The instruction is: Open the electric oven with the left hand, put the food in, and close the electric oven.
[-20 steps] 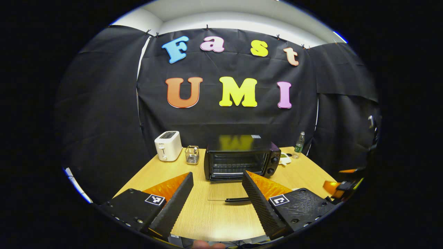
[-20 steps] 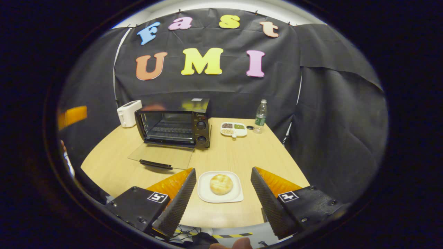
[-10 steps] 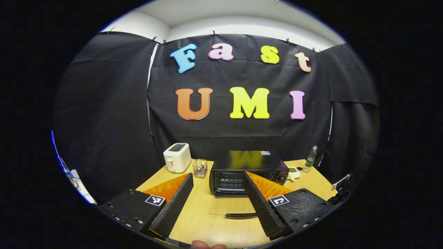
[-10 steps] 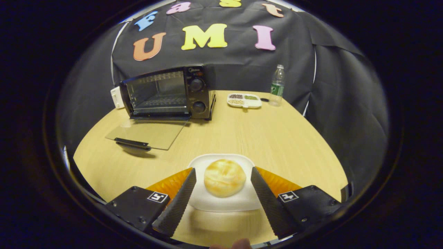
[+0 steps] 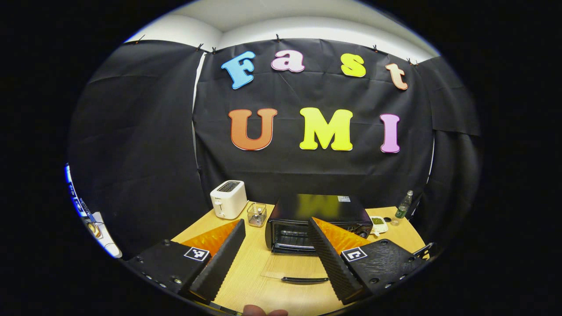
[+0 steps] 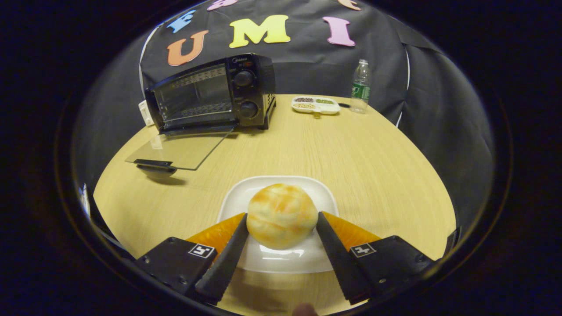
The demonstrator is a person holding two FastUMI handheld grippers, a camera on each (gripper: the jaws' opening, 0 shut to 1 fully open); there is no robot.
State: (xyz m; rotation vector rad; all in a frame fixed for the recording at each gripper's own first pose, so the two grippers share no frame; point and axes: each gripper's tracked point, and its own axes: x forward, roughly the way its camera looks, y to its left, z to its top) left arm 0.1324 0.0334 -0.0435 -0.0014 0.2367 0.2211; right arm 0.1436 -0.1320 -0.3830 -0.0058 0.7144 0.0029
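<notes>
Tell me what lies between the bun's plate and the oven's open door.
Bare wooden table separates the plate from the oven door, as seen in the right gripper view.

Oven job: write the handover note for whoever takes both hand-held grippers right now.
Left hand-held gripper: open, empty, held back from the oven above the table.
Right hand-held gripper: open, fingers either side of the bun on the white plate; whether they touch it yet is unclear.
Oven door: folded down flat, cavity open.
Done: oven opened.
Left: grip the bun, carry it into the oven, then close the door with the left hand-held gripper.
</notes>
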